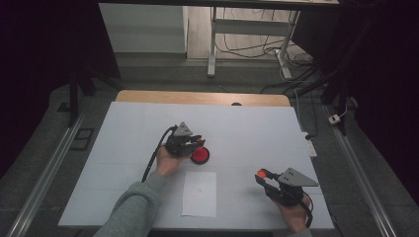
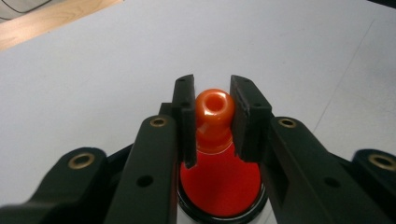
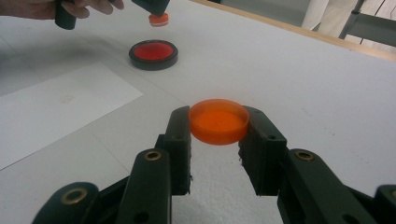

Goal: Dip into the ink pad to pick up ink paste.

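A small orange stamp (image 2: 214, 109) with a round knob is clamped between the jaws of my left gripper (image 2: 213, 95), which is shut on that knob. It hangs close over a red ink pad in a black ring (image 1: 200, 156), and I cannot tell whether they touch. From the right gripper view, the stamp (image 3: 159, 19) sits just beyond the pad (image 3: 153, 53). At the table's front right, my right gripper (image 1: 263, 176) is shut on a flat round orange lid (image 3: 218, 119), held level just above the white tabletop (image 1: 247, 128).
A white sheet of paper (image 1: 199, 193) lies near the front edge, between the two hands. The table's wooden far edge (image 1: 202, 97) shows beyond the white cover. Behind the table are desk legs and cables on the floor (image 1: 247, 49).
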The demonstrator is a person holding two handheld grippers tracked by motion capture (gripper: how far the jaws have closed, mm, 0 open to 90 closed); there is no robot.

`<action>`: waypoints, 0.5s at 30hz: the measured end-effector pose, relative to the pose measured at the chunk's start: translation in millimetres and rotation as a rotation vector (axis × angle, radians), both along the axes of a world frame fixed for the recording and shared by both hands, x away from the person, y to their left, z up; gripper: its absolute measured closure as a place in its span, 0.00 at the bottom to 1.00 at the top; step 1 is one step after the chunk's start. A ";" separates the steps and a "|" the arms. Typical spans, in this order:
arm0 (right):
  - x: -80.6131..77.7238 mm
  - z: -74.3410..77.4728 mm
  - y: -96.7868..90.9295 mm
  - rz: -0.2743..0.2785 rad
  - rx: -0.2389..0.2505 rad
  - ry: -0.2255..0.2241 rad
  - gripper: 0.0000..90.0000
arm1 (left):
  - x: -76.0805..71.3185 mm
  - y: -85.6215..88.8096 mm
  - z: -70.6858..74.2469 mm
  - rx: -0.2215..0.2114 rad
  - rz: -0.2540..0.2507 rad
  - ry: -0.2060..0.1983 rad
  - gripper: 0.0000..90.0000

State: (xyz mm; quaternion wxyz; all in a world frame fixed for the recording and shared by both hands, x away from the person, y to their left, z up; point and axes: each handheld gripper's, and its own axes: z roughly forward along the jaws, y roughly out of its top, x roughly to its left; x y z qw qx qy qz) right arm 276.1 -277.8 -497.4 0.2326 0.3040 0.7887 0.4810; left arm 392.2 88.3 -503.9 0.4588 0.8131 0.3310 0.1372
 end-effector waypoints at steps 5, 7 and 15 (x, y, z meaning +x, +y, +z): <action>-0.2 0.2 0.1 -0.001 0.000 -0.001 0.72 | -1.4 2.0 1.4 -0.011 -0.019 0.010 0.81; 0.1 -0.2 0.1 -0.002 0.000 0.001 0.72 | -1.7 3.8 2.7 -0.014 -0.019 0.006 0.81; 0.3 -0.3 -0.3 -0.004 -0.002 0.001 0.72 | -5.9 12.9 8.7 -0.025 -0.019 -0.001 0.81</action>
